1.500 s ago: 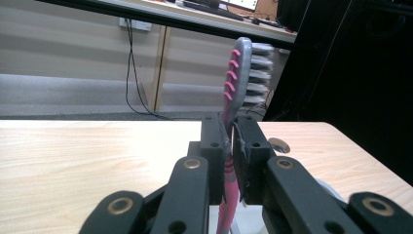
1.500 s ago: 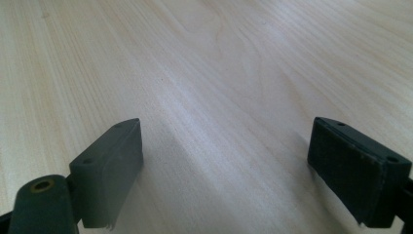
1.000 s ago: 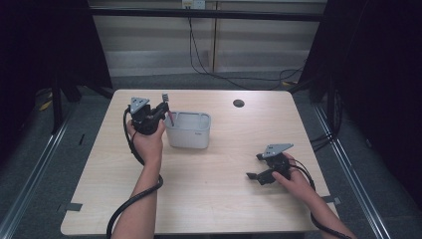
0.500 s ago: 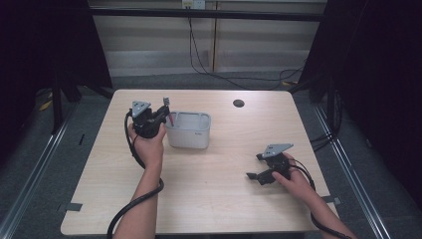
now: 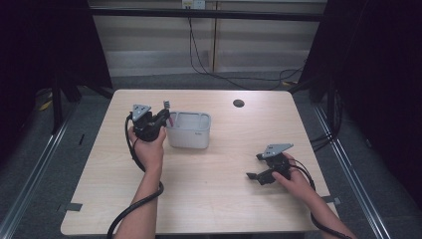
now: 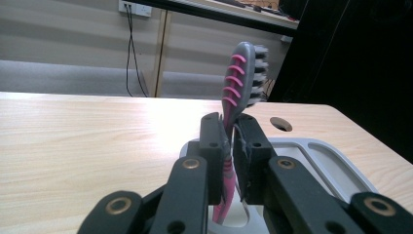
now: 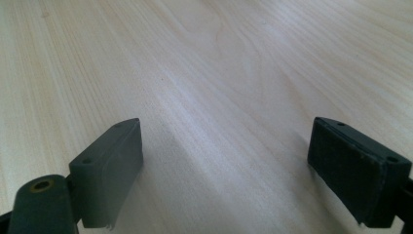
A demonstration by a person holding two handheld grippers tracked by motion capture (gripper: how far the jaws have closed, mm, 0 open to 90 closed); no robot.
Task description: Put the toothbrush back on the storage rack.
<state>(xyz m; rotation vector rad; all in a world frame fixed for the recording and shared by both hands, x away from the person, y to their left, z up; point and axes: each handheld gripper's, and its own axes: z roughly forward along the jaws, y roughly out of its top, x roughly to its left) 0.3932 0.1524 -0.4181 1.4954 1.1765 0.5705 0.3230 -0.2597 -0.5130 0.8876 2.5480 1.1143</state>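
Note:
A pink and grey toothbrush [image 6: 242, 78] stands upright with its bristle head on top, and my left gripper [image 6: 229, 161] is shut on its handle. In the high view that left gripper [image 5: 164, 119] hovers at the left rim of a white container [image 5: 190, 130], with the toothbrush [image 5: 167, 107] poking up just above the rim. The container's divided inside [image 6: 316, 161] lies right behind the jaws. My right gripper [image 5: 256, 169] rests low on the table at the right, jaws wide apart. Its fingers [image 7: 109, 165] frame bare wood, with nothing between them.
The wooden table [image 5: 214, 199] has a dark round hole [image 5: 239, 103] at its far right. Black cables trail from both grippers. Dark curtains and floor rails flank the table, and a wall with a socket and cords runs behind it.
The left gripper has shifted slightly toward the near side with the toothbrush still held. The right gripper has stayed where it was.

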